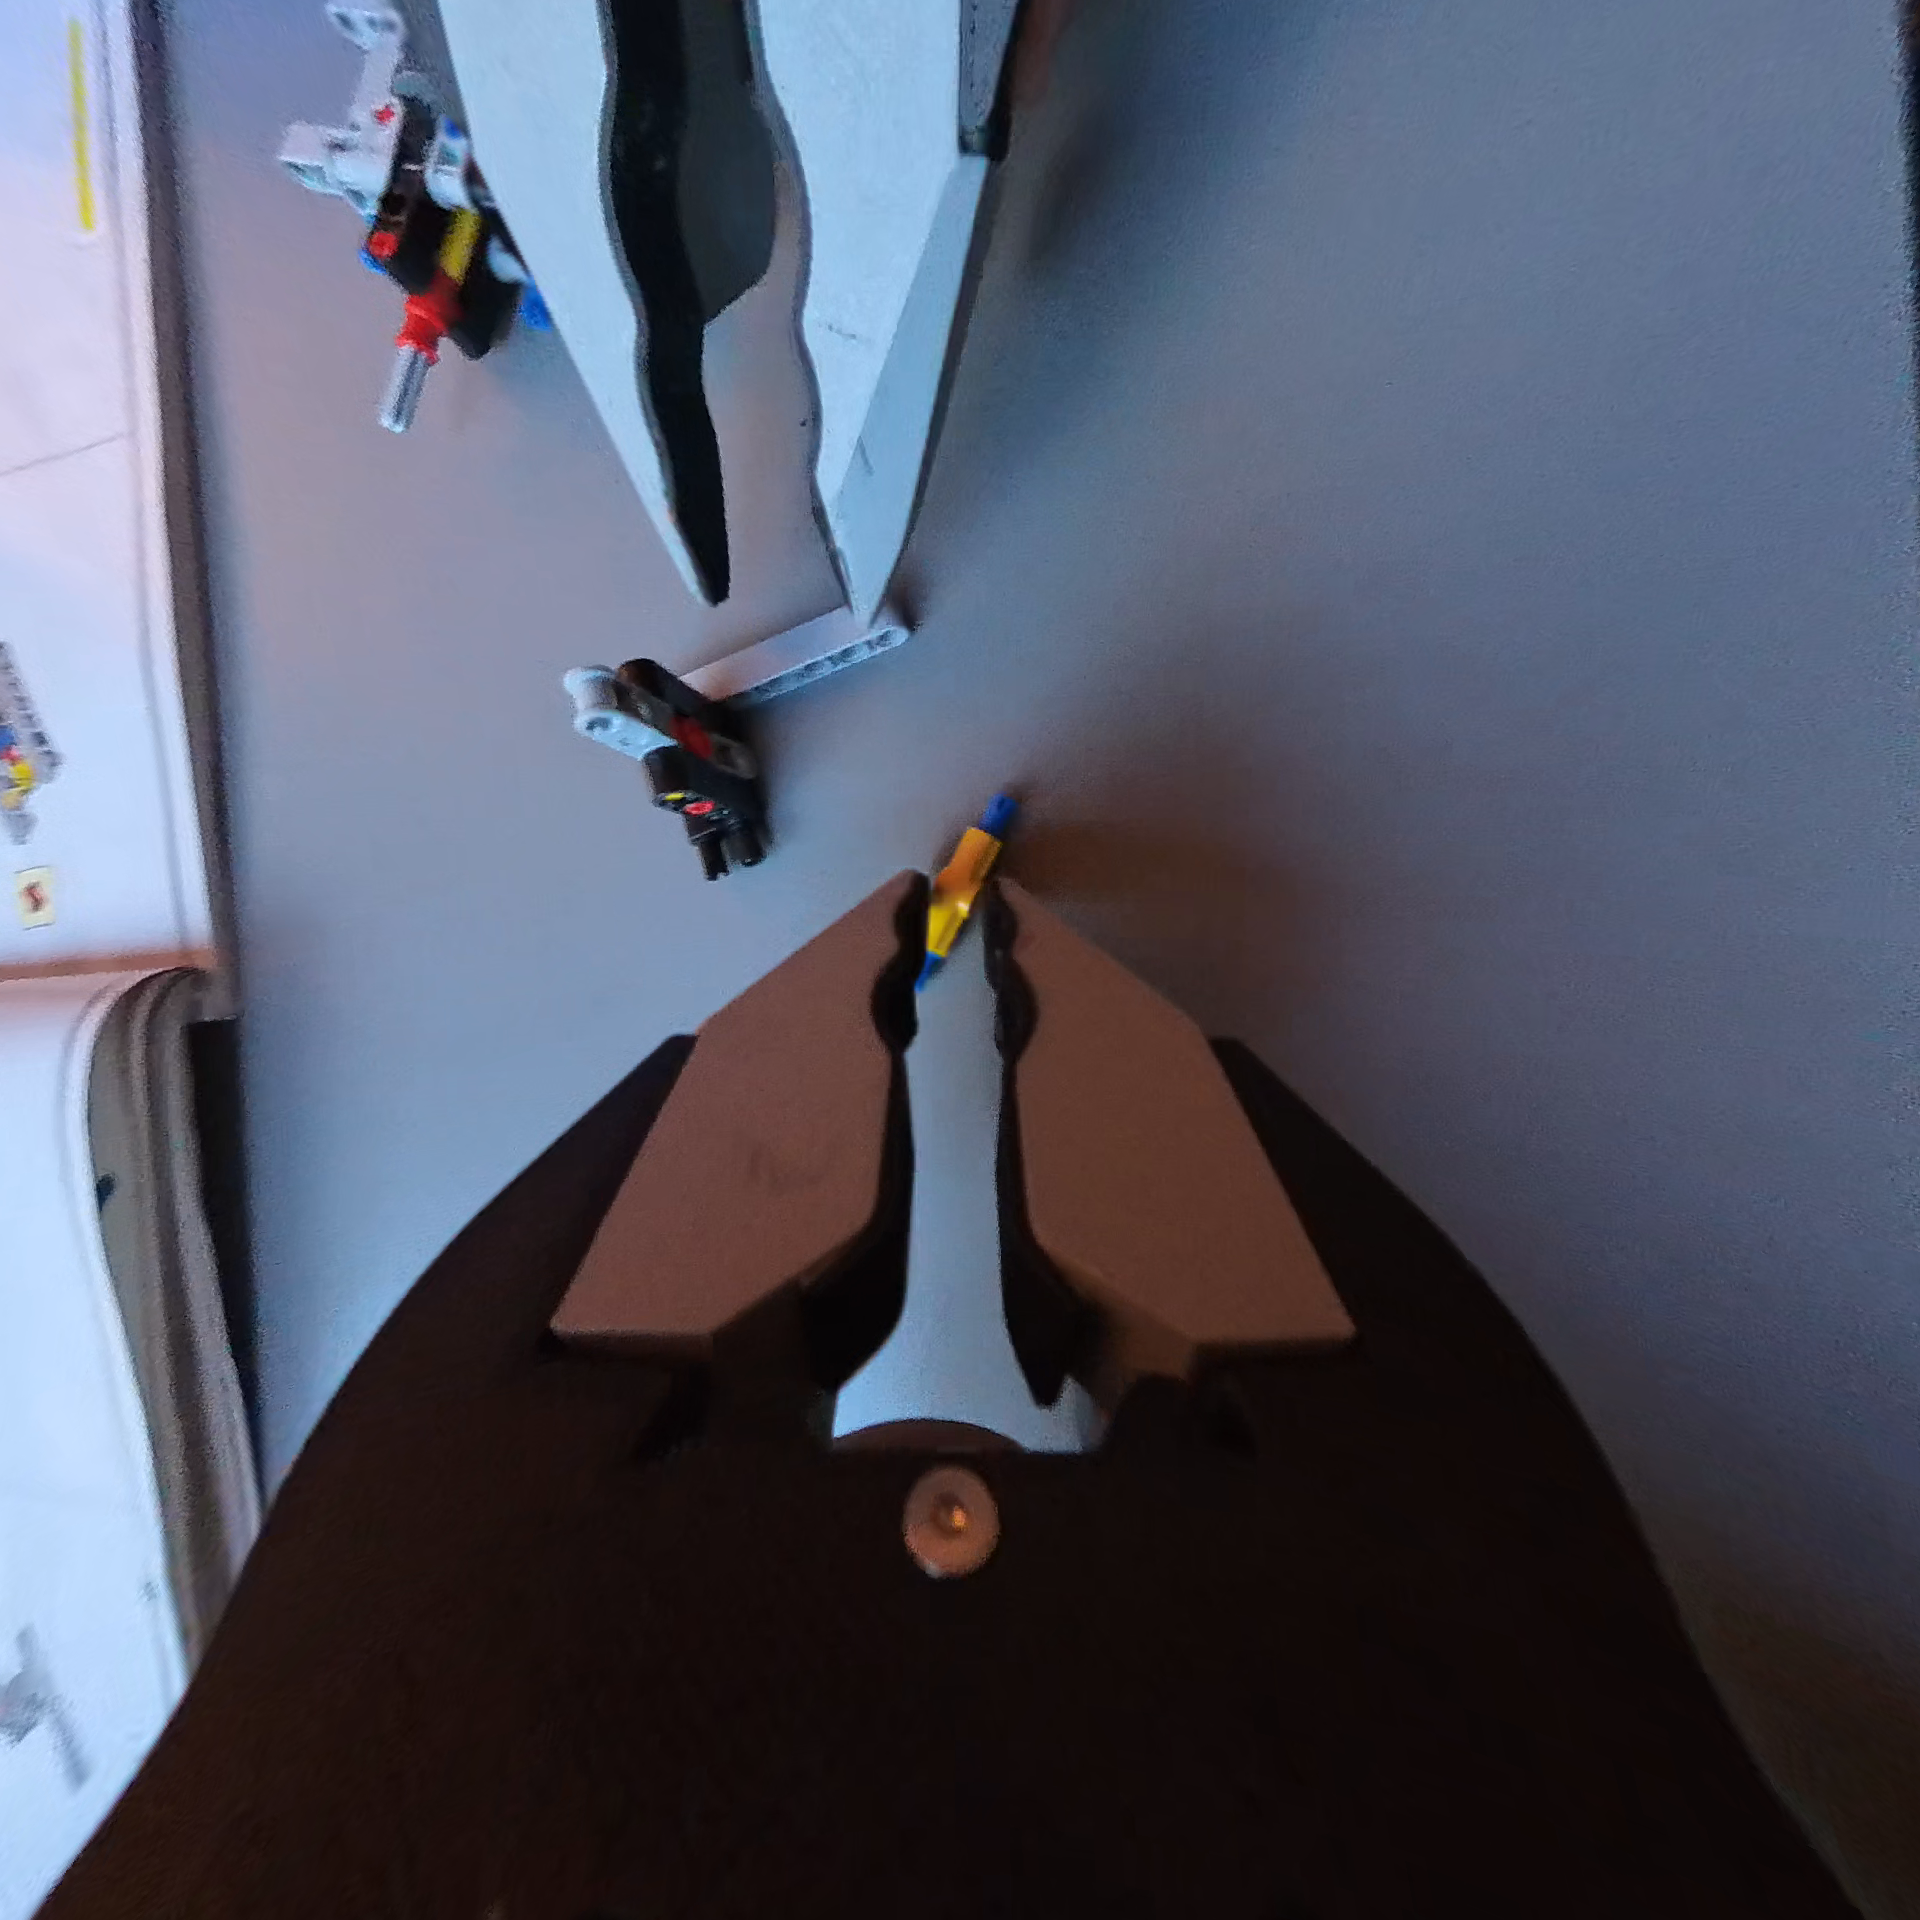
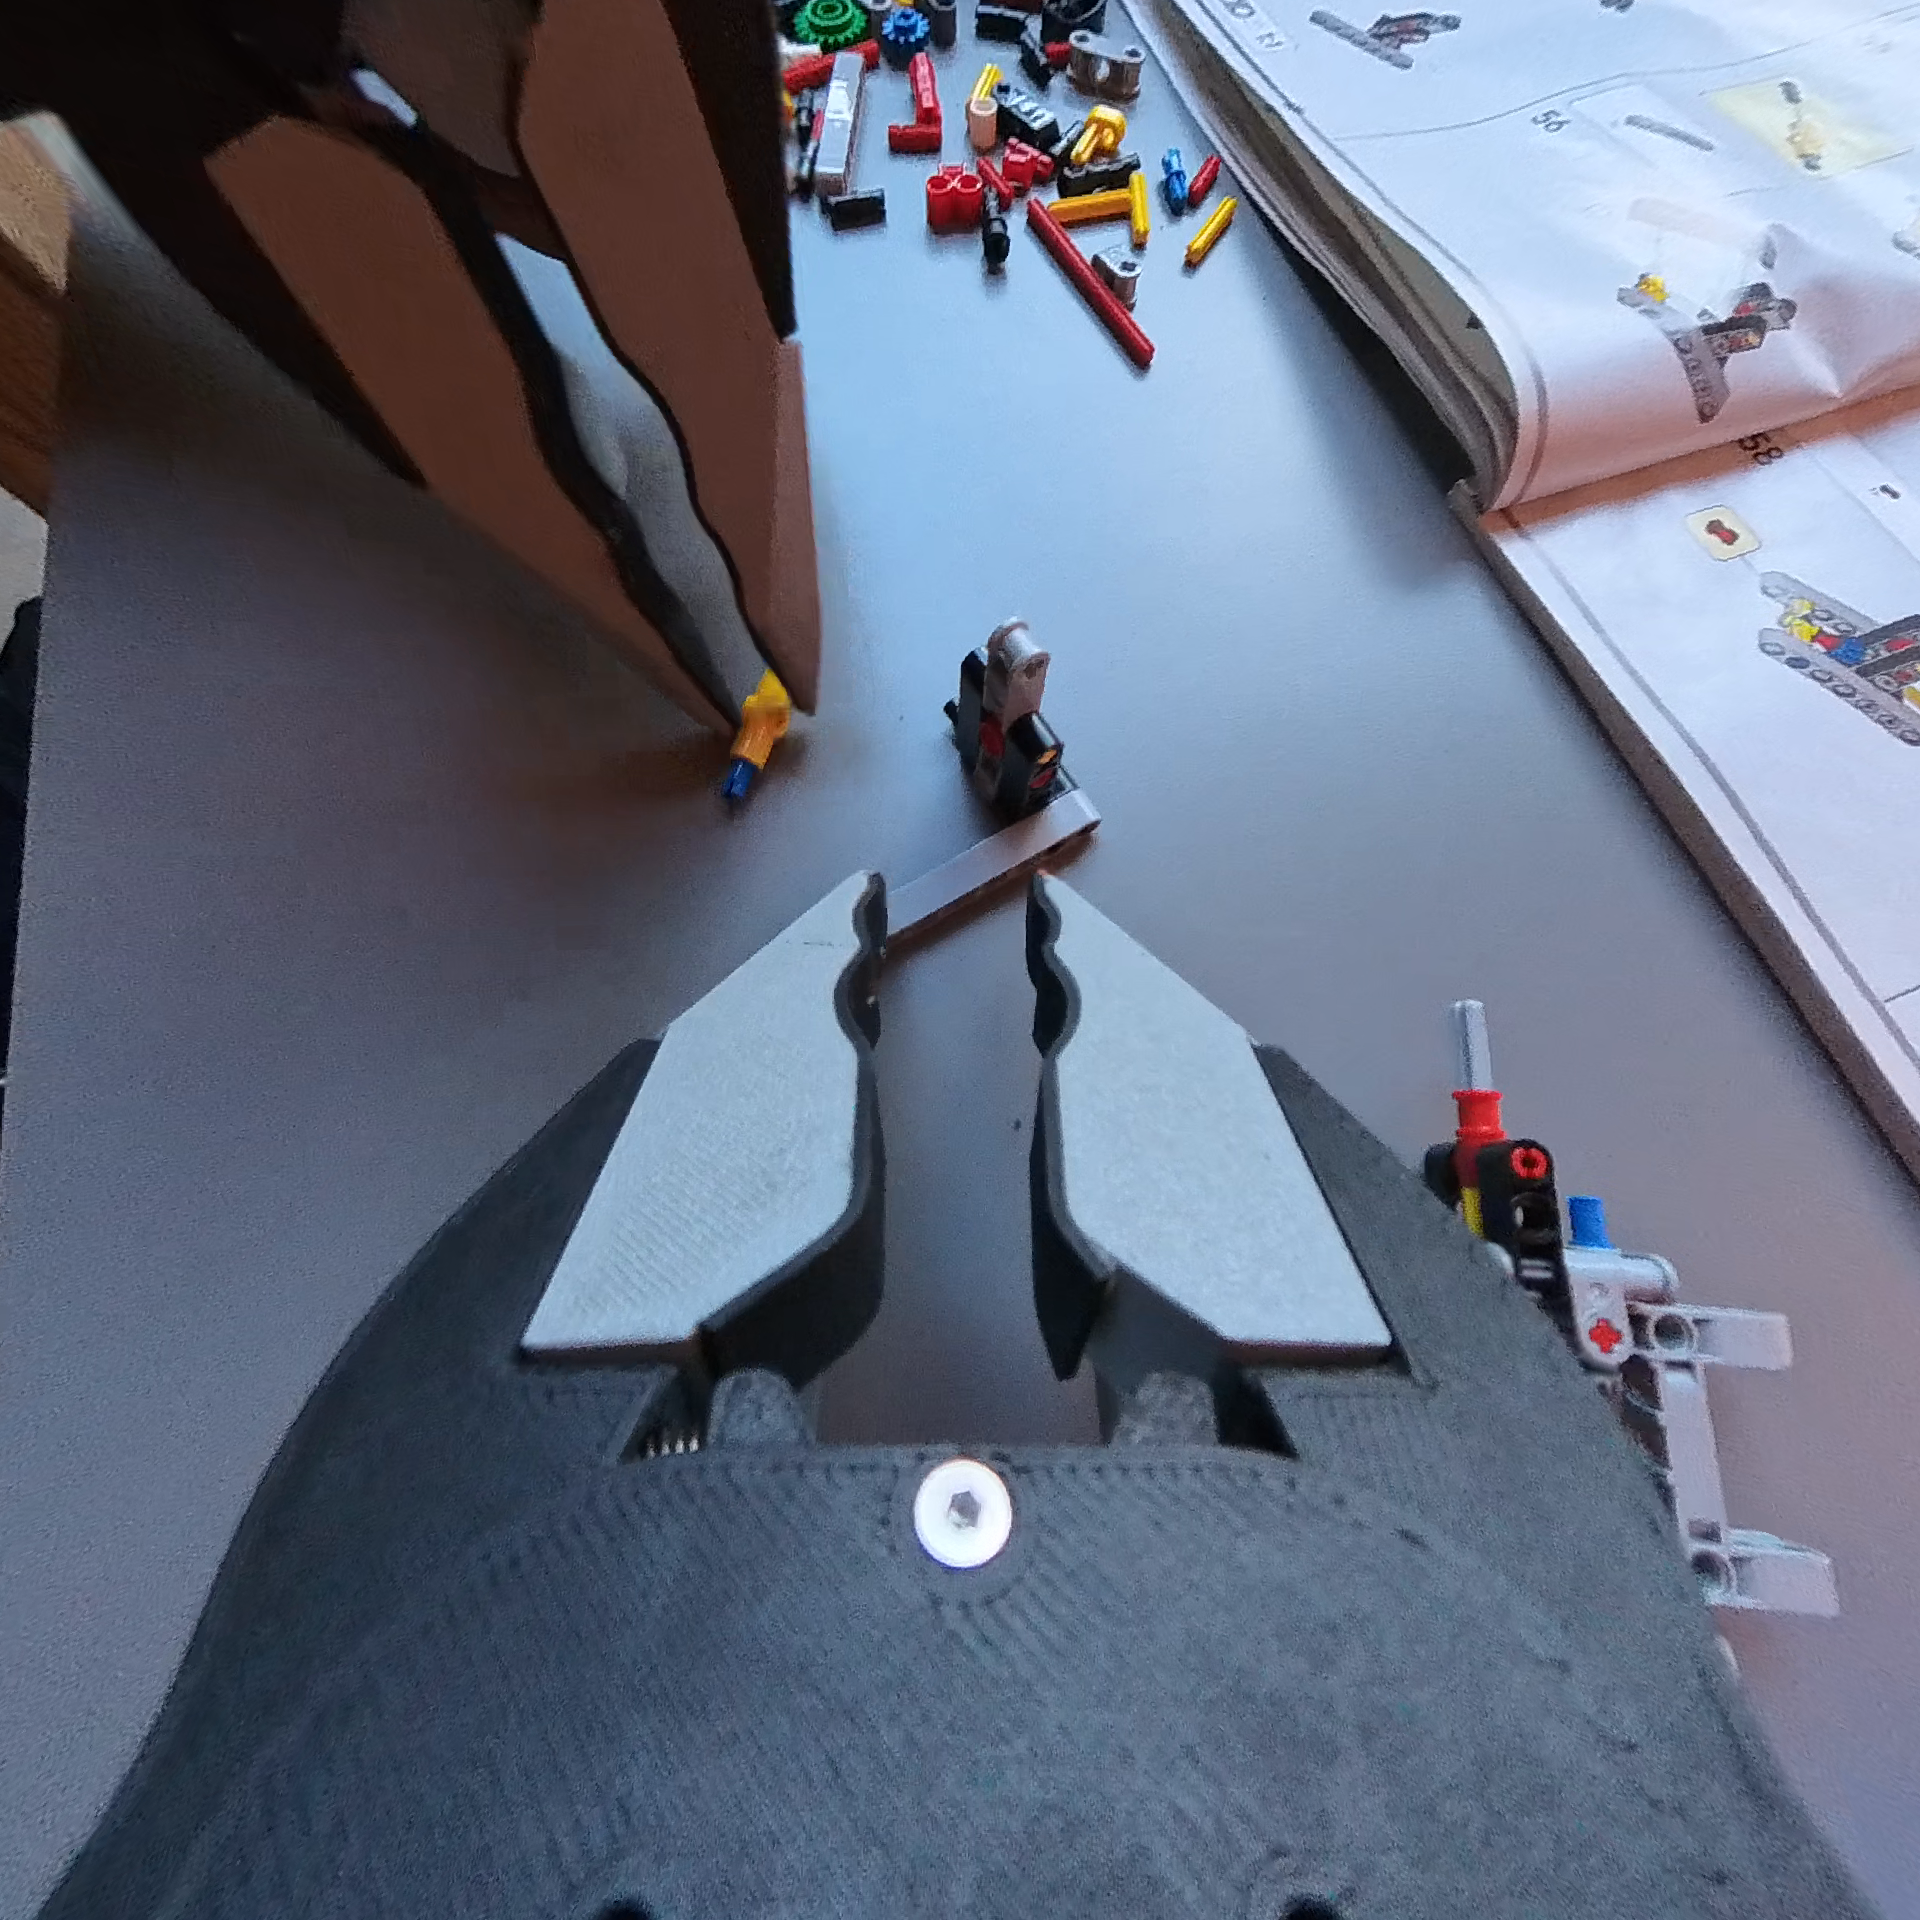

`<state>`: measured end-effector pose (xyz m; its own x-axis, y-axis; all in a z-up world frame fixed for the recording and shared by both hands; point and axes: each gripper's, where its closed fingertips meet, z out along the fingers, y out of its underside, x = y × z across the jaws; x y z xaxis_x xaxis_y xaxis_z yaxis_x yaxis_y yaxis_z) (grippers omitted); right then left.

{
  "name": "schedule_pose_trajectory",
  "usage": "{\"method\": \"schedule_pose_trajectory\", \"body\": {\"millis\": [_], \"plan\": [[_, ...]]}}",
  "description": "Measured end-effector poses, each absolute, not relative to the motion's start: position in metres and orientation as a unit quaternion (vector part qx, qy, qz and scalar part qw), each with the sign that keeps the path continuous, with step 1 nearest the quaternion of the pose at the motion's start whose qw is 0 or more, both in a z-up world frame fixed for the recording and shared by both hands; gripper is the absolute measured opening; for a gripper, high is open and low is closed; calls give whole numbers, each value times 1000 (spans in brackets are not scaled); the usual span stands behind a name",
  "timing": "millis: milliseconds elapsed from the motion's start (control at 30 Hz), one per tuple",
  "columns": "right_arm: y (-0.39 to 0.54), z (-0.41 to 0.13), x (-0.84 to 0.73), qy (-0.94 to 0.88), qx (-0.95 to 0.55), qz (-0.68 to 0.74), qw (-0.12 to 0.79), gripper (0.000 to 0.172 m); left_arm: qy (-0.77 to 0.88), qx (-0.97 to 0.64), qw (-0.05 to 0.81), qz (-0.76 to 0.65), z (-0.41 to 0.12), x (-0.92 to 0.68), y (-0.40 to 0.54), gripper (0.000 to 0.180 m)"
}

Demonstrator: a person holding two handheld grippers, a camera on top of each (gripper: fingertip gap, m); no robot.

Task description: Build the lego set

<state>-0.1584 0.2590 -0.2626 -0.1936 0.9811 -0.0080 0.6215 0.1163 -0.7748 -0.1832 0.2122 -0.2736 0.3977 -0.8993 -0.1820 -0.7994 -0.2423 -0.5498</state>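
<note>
My left gripper (image 1: 958, 883) is shut on a small yellow connector (image 1: 971, 857) with blue pins sticking out of both ends, low over the grey table (image 1: 1455, 520). The right wrist view shows the same pinch, with my left gripper's tips (image 2: 774, 712) on the yellow connector (image 2: 758, 732). My right gripper (image 2: 956, 888) is open, its tips down at a light grey beam (image 2: 977, 868) that lies slantwise across the gap. One end of the beam is at the left finger. Its far end meets a small black, grey and red assembly (image 2: 1003, 727). The left wrist view also shows the right gripper (image 1: 795, 608) at the beam (image 1: 821, 655).
A larger grey, black and red assembly (image 2: 1621, 1320) with an axle lies to the right of my right gripper. An open instruction booklet (image 2: 1662, 260) lies along the right side. A pile of loose coloured pieces (image 2: 1018, 135) sits at the far end. Some 6 cm of space lies between my two pairs of fingers.
</note>
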Motion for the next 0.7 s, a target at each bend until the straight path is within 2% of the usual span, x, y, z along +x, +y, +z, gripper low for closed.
{"method": "schedule_pose_trajectory", "body": {"millis": [133, 333, 700], "plan": [[253, -263, -151, -719, -549, 332, 265, 25, 515, -794, 299, -121, -274, -183, 213, 5], [255, -257, -151, -713, -547, 344, 273, 21, 438, -813, 359, -133, -273, -186, 236, 5], [252, -264, -150, -719, -545, 348, 254, 18, 462, -791, 391, -93, -272, -184, 237, 5]]}}
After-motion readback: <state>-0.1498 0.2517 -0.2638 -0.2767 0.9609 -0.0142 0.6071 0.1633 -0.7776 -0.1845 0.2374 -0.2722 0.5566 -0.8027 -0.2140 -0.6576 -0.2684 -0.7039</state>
